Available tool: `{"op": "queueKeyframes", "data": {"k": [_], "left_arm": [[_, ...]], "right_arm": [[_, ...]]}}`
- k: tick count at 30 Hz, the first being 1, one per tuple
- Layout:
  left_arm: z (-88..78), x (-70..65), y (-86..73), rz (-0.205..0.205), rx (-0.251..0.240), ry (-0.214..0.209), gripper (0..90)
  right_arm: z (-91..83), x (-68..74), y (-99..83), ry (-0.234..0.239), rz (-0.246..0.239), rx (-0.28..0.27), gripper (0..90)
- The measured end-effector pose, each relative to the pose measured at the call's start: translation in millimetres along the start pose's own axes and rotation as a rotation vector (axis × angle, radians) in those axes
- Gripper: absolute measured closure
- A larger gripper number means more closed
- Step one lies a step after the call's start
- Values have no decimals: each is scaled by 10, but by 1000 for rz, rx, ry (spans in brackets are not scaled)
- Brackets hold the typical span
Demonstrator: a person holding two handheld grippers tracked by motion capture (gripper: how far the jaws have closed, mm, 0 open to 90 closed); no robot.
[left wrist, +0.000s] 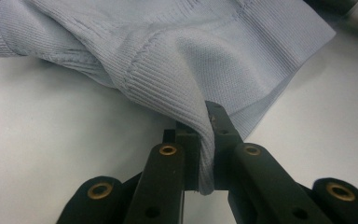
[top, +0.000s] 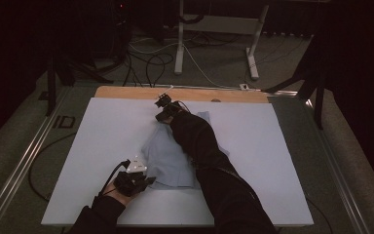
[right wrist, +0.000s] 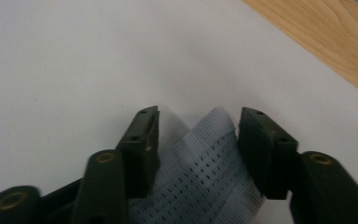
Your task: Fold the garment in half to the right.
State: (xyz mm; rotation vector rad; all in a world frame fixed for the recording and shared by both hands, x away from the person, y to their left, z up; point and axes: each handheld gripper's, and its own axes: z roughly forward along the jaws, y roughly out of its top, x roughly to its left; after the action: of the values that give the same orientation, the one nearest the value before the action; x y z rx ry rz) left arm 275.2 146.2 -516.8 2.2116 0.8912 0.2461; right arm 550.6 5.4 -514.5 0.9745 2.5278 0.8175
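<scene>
a pale blue knit garment (top: pixel 170 158) lies rumpled and partly folded mid-sheet on the white table cover (top: pixel 102 141).

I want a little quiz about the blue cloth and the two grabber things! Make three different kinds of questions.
1. True or false: the left gripper is shut on the pale blue knitted garment.
2. The right gripper has its jaws: A) clamped tight, B) apart with fabric between them, C) holding a cup.
3. Fill in: the garment lies on a white ___.

Key: 1 true. 2 B. 3 board, with a light wooden strip along its far edge.
</scene>
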Motion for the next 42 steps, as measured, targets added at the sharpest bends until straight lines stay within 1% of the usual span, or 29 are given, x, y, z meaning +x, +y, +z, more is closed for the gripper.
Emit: {"op": "queueKeyframes", "data": {"k": [3, 4, 5, 6, 8, 9, 10, 11, 12, 13, 14, 16, 17, 18, 20, 21, 22, 23, 27, 29, 37, 38, 40, 42], "left_arm": [[9, 0, 0, -10, -2, -2, 868], [9, 0, 0, -10, -2, -2, 868], [10, 0, 3, -6, 1, -3, 868], [7, 2, 9, -7, -1, -6, 868], [9, -1, 9, -9, -1, -6, 868], [12, -5, 7, -9, -1, -6, 868], [15, -4, 10, -8, 1, -8, 868], [15, -4, 10, -8, 1, -8, 868], [15, -2, 11, -11, 1, -9, 868], [15, -1, 6, -17, 0, -11, 868], [15, -1, 6, -17, 0, -11, 868], [15, 0, 8, -16, 0, -11, 868], [11, 4, 10, -22, -3, -15, 868], [10, 5, 10, -29, -9, -17, 868], [4, 2, 10, -27, -9, -18, 868], [3, -3, 13, -27, -12, -16, 868], [2, -3, 17, -27, -14, -17, 869], [-1, -4, 20, -29, -19, -18, 869], [-14, -14, 29, -28, -26, -17, 869], [-22, -10, 32, -35, -30, -21, 869], [-64, -25, 55, -23, -46, -20, 869], [-70, -23, 61, -23, -47, -19, 869], [-78, -25, 68, -25, -52, -19, 869], [-82, -39, 78, -19, -51, -16, 869]], "right_arm": [[20, 18, -14, -8, -21, 8, 568], [20, 18, -14, -8, -21, 8, 568], [23, 18, -17, -12, -37, 9, 584], [18, 20, -14, -8, -45, 14, 637], [15, 15, -14, -15, -54, 17, 655], [12, 21, -13, -10, -52, 19, 680], [7, 30, -4, -14, -72, 27, 733], [7, 30, -4, -14, -72, 27, 733], [3, 40, 1, -17, -73, 34, 761], [-2, 51, 8, -25, -79, 43, 822], [-2, 51, 8, -25, -79, 43, 822], [-9, 64, 22, -32, -100, 51, 841], [-14, 65, 25, -38, -106, 47, 852], [-21, 71, 25, -35, -97, 41, 859], [-46, 75, 23, -24, -91, 24, 861], [-46, 75, 23, -24, -91, 24, 861], [-83, 66, 32, -30, -86, 6, 863], [-100, 56, 36, -21, -79, -3, 863], [-141, 47, 47, -20, -80, -9, 867], [-168, 43, 54, -19, -78, -15, 869], [-285, 29, 73, -27, -83, -37, 875], [-320, 15, 77, -28, -79, -48, 875], [-339, 7, 77, -23, -76, -53, 876], [-367, 7, 77, -21, -76, -57, 876]]}}
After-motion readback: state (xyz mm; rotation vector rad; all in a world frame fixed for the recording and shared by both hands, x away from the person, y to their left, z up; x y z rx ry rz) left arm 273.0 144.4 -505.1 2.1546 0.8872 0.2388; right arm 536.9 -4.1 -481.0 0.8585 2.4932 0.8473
